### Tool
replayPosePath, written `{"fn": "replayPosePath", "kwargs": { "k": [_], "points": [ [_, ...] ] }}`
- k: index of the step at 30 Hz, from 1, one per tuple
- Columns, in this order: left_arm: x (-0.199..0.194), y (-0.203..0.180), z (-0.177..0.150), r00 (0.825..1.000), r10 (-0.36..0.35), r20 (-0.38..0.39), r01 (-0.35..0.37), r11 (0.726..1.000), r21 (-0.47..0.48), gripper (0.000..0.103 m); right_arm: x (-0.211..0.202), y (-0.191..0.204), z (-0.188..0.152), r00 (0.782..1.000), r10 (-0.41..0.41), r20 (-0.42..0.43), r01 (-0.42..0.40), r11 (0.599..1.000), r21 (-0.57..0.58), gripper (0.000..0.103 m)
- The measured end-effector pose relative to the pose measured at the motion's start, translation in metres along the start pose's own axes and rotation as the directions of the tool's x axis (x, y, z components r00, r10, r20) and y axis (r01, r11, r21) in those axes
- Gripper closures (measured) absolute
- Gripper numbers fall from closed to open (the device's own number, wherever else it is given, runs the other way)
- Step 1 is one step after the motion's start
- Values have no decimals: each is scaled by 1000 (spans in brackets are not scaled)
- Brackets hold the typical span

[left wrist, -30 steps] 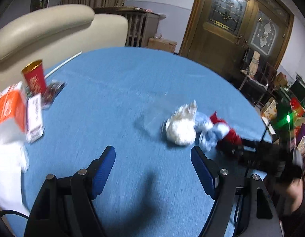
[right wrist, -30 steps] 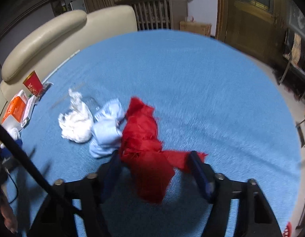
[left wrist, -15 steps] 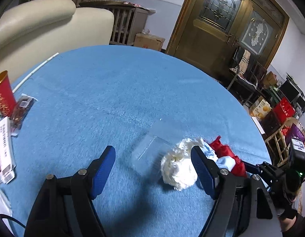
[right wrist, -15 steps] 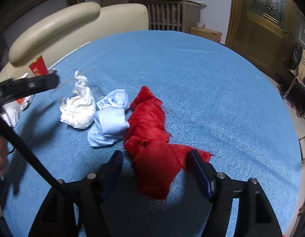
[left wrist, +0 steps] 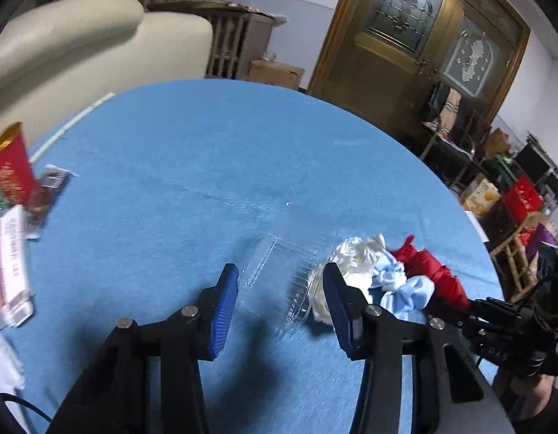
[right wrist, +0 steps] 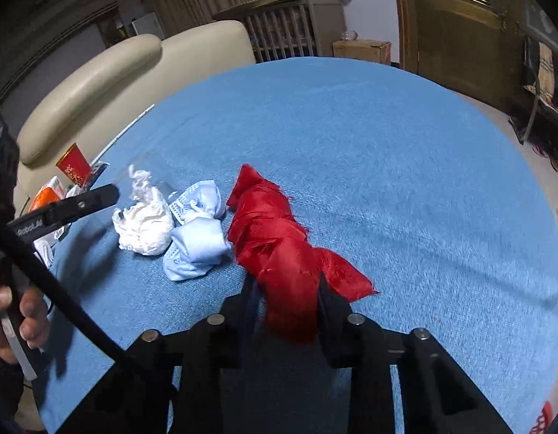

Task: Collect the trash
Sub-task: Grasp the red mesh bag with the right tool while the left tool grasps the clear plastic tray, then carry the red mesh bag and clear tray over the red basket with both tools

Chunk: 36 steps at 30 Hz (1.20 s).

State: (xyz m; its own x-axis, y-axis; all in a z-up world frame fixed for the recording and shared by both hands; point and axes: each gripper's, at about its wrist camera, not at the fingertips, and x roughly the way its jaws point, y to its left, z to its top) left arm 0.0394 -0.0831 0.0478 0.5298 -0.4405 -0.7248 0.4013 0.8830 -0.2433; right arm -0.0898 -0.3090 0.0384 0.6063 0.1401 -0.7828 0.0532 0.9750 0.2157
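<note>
Right claw (right wrist: 284, 300) has just been closing, and its jaws are now clamped on the near end of the red cloth (right wrist: 275, 238), which trails away ahead of it across the blue bench (right wrist: 405, 166). Just left of that cloth sits a crumpled pale-blue face mask (right wrist: 197, 233), and left again a wad of white tissue (right wrist: 143, 222), each touching the next.

Over to the left claw (left wrist: 280, 291): its jaws have just been closing too, with the clear plastic clamshell container (left wrist: 279, 282) sitting between the blue pads. A gap shows on the left side; whether the right pad touches the plastic I cannot tell. The tissue lies just right of this claw. Far off to its left stand a red paper cup (left wrist: 11, 166) and a white carton (left wrist: 15, 264).
</note>
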Motion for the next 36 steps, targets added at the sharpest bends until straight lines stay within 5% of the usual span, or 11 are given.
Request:
{"fn": "replayPosePath", "kwargs": {
  "k": [11,21,36],
  "points": [
    [-72,6,-41,990,124,71,-124,992,-6,53,-43,8,-31,999,24,43,-25,999,25,79],
    [-94,-1,-81,993,105,60,-103,994,-29,53,-76,23,-72,999,25,26,-25,1000,-13,79],
    [-116,-46,-100,993,75,86,-79,996,45,54,-141,28,-101,986,26,162,-31,999,30,79]
  ]
}}
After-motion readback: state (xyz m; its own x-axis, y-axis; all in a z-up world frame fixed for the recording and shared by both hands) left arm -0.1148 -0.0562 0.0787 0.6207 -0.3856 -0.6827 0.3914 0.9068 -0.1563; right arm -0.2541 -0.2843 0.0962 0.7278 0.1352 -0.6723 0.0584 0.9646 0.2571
